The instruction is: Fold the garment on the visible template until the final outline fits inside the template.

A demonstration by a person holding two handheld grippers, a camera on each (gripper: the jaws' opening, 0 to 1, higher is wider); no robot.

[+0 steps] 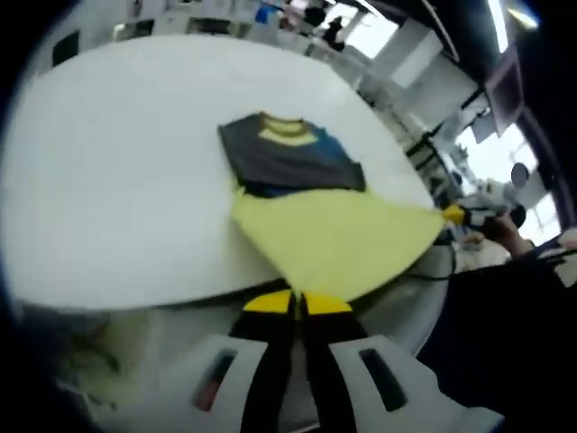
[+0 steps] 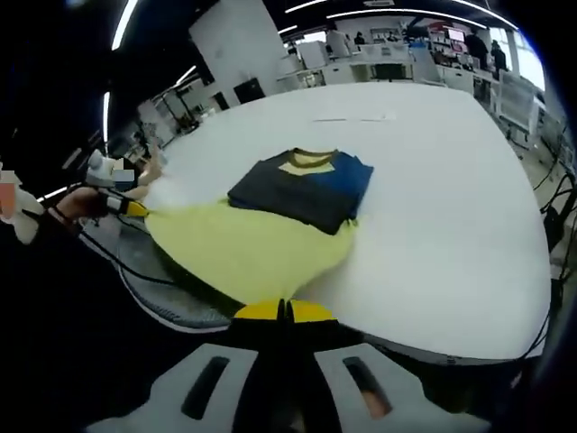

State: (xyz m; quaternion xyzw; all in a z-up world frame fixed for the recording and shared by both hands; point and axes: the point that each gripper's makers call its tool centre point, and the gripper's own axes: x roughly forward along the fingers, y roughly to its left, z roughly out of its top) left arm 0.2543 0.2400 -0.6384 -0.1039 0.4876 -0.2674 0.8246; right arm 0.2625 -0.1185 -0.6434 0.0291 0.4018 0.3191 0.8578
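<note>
- One large white table (image 1: 117, 162) fills a bright workshop hall, with ceiling strip lights and further benches behind it; it also shows in the right gripper view (image 2: 451, 180).
- One garment (image 1: 297, 194) lies on the table: a T-shirt (image 2: 288, 212) with a dark grey and blue upper part, a yellow collar and a pale yellow lower part.
- The dark upper part lies flat on the table, well in from its edges; the yellow lower part is pulled taut off the table's near edge.
- Left gripper (image 1: 297, 302): its two yellow-tipped jaws are pressed together, pinching one corner of the yellow hem.
- Right gripper (image 2: 284, 311): jaws likewise closed, clamped on the other hem corner.
- Each gripper shows as a second, distant tool in the other's view, at the stretched hem's far corner.
- No template outline can be made out on the table.
</note>
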